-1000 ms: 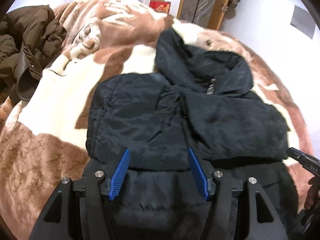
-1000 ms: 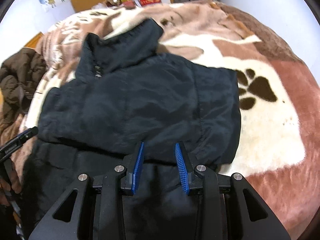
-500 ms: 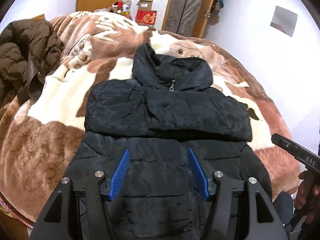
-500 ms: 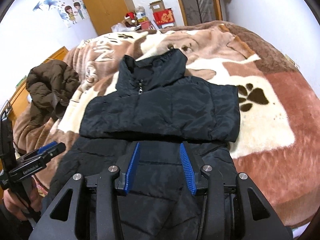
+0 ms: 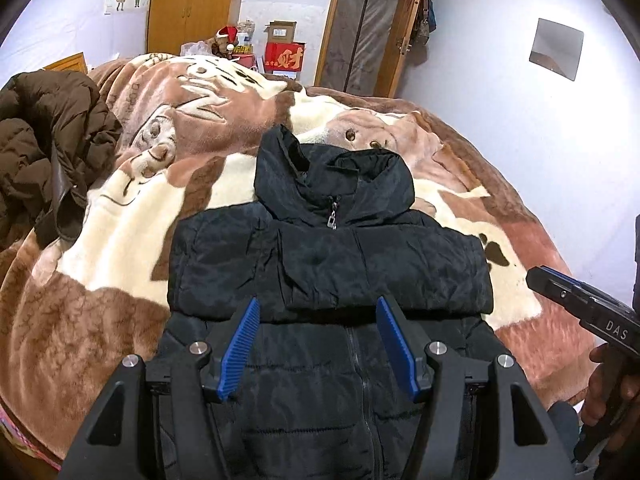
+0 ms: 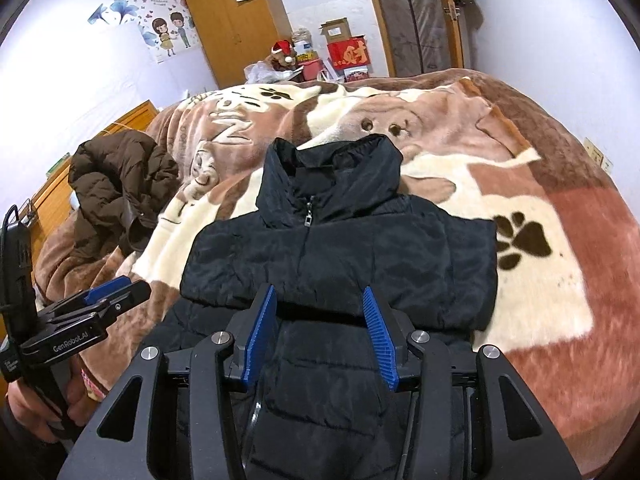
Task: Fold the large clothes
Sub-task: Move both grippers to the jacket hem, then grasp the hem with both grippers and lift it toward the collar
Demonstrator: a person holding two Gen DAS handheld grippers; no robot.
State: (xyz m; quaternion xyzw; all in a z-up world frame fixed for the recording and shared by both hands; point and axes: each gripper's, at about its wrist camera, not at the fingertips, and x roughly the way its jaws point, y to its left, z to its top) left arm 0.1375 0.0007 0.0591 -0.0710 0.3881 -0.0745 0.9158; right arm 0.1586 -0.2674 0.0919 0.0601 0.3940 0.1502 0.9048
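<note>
A black padded jacket (image 5: 332, 264) lies face up on the bed, zipped, with both sleeves folded across its chest and the collar pointing away. It also shows in the right wrist view (image 6: 344, 248). My left gripper (image 5: 318, 344) is open and empty, held above the jacket's lower half. My right gripper (image 6: 318, 334) is open and empty, also above the lower half. Each gripper shows at the edge of the other's view, the right one (image 5: 580, 304) and the left one (image 6: 100, 300).
The bed carries a brown and cream plush blanket (image 5: 120, 240) with an animal print. A brown padded coat (image 5: 40, 152) lies heaped at the left, also in the right wrist view (image 6: 116, 188). Boxes (image 6: 348, 52), a wardrobe and a door stand beyond the bed.
Both grippers have pulled back and up from the jacket, so more of the bed and room shows. The jacket lies still with its sleeves folded in.
</note>
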